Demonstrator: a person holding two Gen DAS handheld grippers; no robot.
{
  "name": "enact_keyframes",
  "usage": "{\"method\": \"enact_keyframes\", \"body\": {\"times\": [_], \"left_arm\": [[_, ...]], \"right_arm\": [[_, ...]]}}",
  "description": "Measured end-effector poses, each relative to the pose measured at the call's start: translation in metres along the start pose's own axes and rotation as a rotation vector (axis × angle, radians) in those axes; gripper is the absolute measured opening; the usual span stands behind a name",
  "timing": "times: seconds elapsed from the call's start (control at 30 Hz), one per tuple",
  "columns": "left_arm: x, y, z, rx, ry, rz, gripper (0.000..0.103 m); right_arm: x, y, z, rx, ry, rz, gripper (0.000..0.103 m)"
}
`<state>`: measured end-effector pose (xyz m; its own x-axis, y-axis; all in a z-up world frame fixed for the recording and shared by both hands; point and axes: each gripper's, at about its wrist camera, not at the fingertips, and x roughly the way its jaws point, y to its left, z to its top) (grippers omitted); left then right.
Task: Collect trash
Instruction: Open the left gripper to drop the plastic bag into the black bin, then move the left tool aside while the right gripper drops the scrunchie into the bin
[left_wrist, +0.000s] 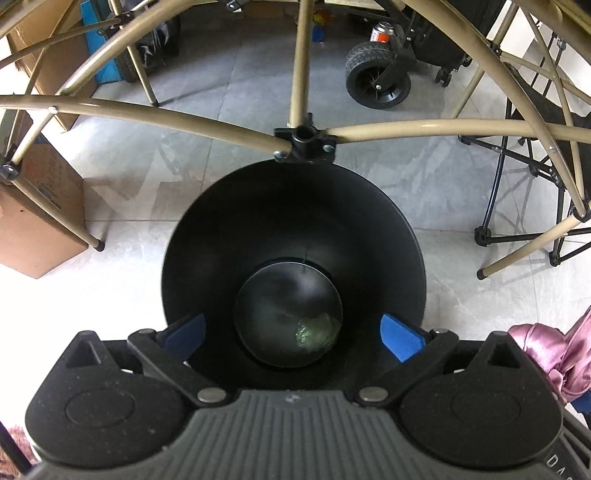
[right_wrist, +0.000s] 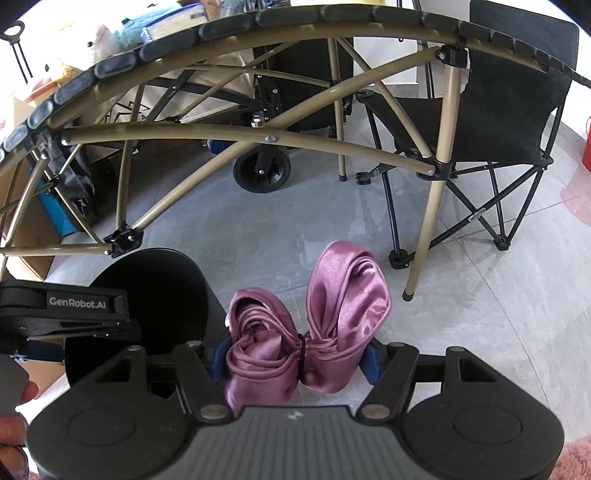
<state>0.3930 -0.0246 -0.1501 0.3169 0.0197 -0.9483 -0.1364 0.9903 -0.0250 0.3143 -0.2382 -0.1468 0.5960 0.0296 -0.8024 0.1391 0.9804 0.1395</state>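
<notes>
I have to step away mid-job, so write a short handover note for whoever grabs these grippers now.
Left gripper: open, empty, above the black bin.
Right gripper: shut on the pink satin cloth, beside the bin.
Done: a crumpled greenish piece lies at the bin's bottom.
Left: the cloth is not yet in the bin; probably drop it in next if it counts as trash.

The bin (left_wrist: 295, 236) looked smooth black plastic, faintly glossy inside, with a crumpled greenish wad (left_wrist: 317, 332) at six o'clock on its floor. The bow (right_wrist: 310, 325) was shiny pink satin. Frame tubes (left_wrist: 207, 122) showed painted tan metal, floor (left_wrist: 229, 92) polished grey tile, box (left_wrist: 33, 225) matt cardboard, chair (right_wrist: 509, 107) matt black cloth.
</notes>
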Motion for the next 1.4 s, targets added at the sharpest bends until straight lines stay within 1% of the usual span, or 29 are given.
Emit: {"method": "enact_keyframes", "body": {"times": [0.27, 0.4, 0.6, 0.77, 0.93, 1.2, 1.4], "left_arm": [[-0.015, 0.027, -0.002, -0.027, -0.032, 0.003, 0.103], [-0.023, 0.049, -0.004, -0.055, -0.044, 0.007, 0.103], [-0.032, 0.083, -0.007, -0.098, -0.070, 0.016, 0.103], [-0.035, 0.120, -0.013, -0.147, -0.078, 0.039, 0.103], [-0.038, 0.148, -0.017, -0.192, -0.088, 0.049, 0.103], [-0.043, 0.172, -0.023, -0.221, -0.098, 0.059, 0.103], [-0.042, 0.182, -0.027, -0.236, -0.096, 0.064, 0.103]], "right_arm": [[-0.002, 0.024, -0.001, -0.045, -0.006, 0.023, 0.065], [-0.001, 0.040, -0.001, -0.072, -0.007, 0.045, 0.065], [0.000, 0.074, -0.001, -0.143, 0.000, 0.081, 0.066], [0.003, 0.104, 0.000, -0.194, 0.031, 0.123, 0.066], [0.011, 0.128, -0.004, -0.239, 0.062, 0.154, 0.066], [0.034, 0.156, -0.004, -0.271, 0.134, 0.157, 0.066], [0.052, 0.167, 0.002, -0.256, 0.178, 0.138, 0.066]]}}
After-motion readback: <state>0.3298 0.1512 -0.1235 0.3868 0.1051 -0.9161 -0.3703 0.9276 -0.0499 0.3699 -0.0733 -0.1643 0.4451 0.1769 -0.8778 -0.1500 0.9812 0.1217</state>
